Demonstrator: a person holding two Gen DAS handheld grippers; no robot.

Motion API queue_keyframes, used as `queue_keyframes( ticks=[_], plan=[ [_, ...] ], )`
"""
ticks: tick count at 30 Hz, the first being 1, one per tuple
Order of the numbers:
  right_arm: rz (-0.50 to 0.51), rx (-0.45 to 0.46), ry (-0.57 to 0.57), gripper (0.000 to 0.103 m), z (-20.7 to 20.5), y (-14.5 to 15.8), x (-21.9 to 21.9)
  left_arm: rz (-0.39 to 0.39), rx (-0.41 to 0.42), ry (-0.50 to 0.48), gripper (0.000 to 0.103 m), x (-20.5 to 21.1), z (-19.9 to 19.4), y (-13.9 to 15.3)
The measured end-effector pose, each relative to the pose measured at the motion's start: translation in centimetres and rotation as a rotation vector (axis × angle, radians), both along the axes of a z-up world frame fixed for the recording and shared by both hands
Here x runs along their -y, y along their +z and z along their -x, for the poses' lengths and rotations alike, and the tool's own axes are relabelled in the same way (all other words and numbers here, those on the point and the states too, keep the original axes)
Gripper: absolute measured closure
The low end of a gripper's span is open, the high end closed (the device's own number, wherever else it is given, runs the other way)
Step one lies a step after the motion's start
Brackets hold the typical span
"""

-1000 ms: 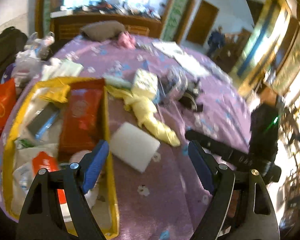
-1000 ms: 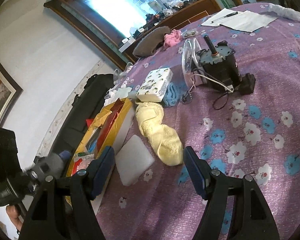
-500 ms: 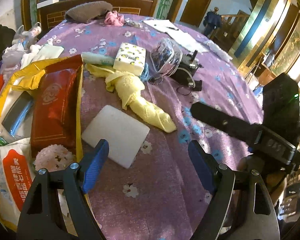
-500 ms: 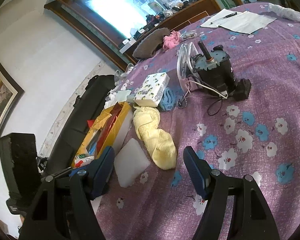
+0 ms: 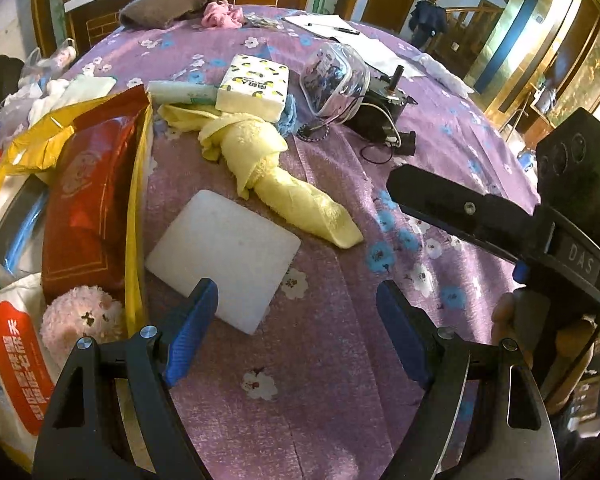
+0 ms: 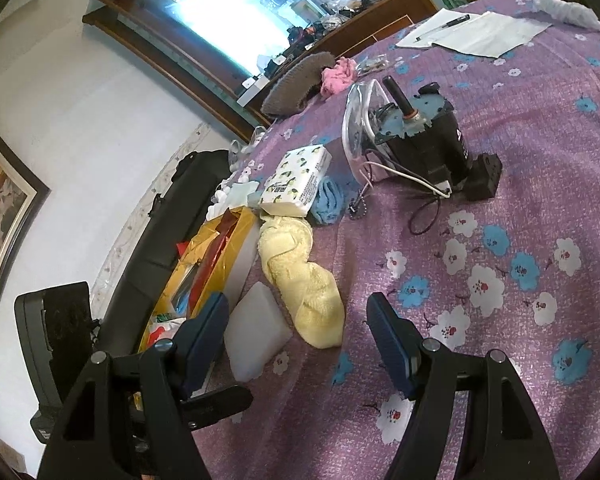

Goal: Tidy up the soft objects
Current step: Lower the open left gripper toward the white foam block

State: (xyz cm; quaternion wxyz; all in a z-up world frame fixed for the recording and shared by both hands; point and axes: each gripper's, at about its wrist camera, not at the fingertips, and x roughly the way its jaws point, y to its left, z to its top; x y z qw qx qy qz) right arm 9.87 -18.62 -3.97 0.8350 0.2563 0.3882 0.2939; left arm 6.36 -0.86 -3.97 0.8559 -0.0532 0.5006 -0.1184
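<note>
Approach step: nothing gripped yet, soft items loose on the purple floral cloth (image 5: 324,360).

White foam pad (image 5: 224,256) is seen flat on the cloth, just beside the yellow box (image 5: 134,216); yellow towel (image 5: 276,176) lies twisted just beyond it, one end under the tissue pack (image 5: 254,86). Left gripper (image 5: 296,332) is held wide and empty, its left finger over the pad's near corner. Right gripper (image 6: 296,340) is likewise wide and empty, aimed at pad and towel. Next move is judged to need a descent and closure on the pad or towel, then transfer to the box. Box already holds a red packet (image 5: 88,204), a pink plush ball (image 5: 82,320) and a white bag (image 5: 16,364); a motor (image 6: 424,140) is left aside.
</note>
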Motion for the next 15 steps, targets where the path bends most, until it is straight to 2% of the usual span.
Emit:
queue_keyframes(
  ticks=[3, 6, 11, 15],
  plan=[
    [-0.004, 0.002, 0.001, 0.032, 0.0, 0.0, 0.0, 0.027, 0.003, 0.0, 0.021, -0.5, 0.0, 0.4],
    [-0.015, -0.008, 0.006, 0.032, 0.0, -0.1, 0.0, -0.009, 0.013, -0.001, 0.021, -0.7, 0.1, 0.7],
    [-0.02, -0.014, 0.005, 0.032, -0.2, -0.2, -0.1, -0.014, 0.003, -0.002, 0.021, -0.4, -0.4, 0.6],
    [-0.022, -0.023, 0.001, 0.032, -0.2, -0.3, 0.2, -0.146, 0.0, -0.025, 0.021, 1.2, -1.9, 0.0]
  ],
)
